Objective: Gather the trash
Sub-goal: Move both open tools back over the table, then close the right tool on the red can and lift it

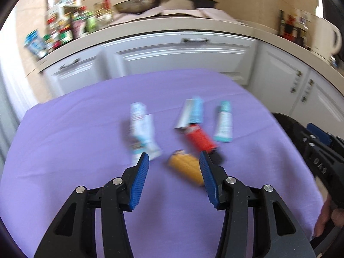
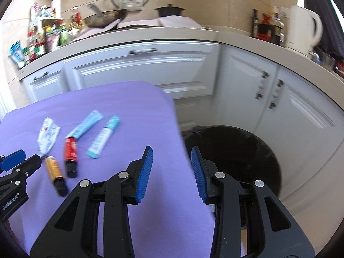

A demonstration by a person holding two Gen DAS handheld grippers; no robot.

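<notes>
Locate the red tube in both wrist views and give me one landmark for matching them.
Left wrist view: the red tube lies right of centre on the purple cloth, just beyond the left tool.
Right wrist view: the red tube lies at lower left, left of the right tool.
Shared landmark: the yellow tube beside it.

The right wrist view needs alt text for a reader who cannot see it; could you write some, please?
An open, empty right gripper hovers over the edge of a purple-covered table, above a black bin on the floor. Five used tubes lie left, including a red tube.
</notes>
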